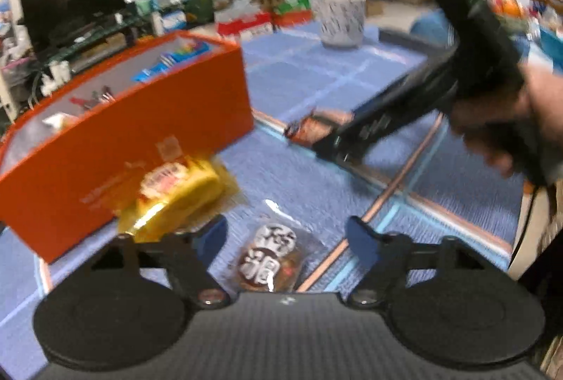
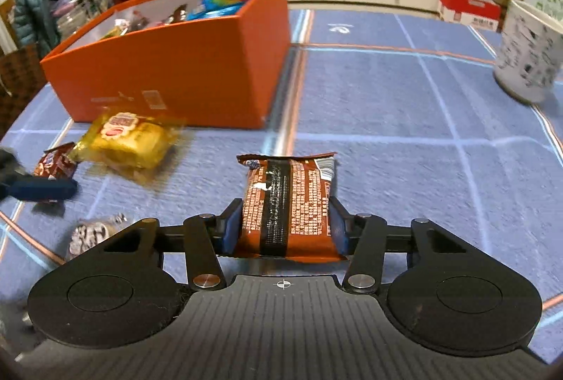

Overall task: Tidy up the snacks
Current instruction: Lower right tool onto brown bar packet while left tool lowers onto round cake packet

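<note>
— Where is the brown snack packet (image 2: 286, 207) sitting?

— Between the blue pads of the right gripper (image 2: 285, 225), which is pinching it from both sides above the blue tablecloth (image 2: 387, 119).

— And the left gripper (image 1: 285, 239)?

— Its fingers are standing spread wide, gripping nothing. A small round snack with white characters (image 1: 269, 260) is lying on the cloth between them, and a yellow packet (image 1: 179, 197) is lying just beside the left finger.

— The box?

— The orange box (image 2: 183, 77) is standing behind the yellow packet, already holding several wrapped snacks. Well apart to the right, a white patterned cup (image 2: 527, 52) is standing on the cloth.
</note>
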The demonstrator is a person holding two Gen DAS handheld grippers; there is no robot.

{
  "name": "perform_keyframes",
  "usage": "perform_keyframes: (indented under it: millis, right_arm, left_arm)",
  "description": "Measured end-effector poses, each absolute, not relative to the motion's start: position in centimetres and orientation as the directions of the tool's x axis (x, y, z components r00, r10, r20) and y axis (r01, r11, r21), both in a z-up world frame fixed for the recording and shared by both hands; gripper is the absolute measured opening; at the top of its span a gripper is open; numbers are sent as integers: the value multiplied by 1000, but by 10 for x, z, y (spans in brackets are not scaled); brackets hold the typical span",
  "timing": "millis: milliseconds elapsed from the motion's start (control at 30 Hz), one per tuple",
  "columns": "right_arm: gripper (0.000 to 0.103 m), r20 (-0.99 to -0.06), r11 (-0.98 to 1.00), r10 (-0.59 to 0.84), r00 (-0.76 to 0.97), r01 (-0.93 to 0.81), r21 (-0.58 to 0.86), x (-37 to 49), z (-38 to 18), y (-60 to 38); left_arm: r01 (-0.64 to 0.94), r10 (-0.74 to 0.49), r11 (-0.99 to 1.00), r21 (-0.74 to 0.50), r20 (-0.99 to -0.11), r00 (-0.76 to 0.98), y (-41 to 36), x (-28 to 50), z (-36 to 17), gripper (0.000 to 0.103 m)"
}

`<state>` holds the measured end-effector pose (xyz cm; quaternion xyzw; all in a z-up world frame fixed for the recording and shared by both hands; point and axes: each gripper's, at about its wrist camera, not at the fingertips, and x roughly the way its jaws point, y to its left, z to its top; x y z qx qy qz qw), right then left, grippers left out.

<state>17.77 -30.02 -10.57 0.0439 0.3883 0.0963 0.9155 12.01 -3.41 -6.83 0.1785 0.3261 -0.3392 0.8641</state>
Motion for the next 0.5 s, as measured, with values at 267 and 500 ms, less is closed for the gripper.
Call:
perform_keyframes:
  millis: [267,500]
  right_arm:
    - [37,-704,968,245,667,-204,144,173,-107,-305]
    - [37,-708,968,243,663,-206,140,175,-105,-304]
  left_arm:
    - [708,-469,704,49,-717,516,-28,133,-79,69]
    - [650,-412,759,24,-756,509,-30,123,-77,54]
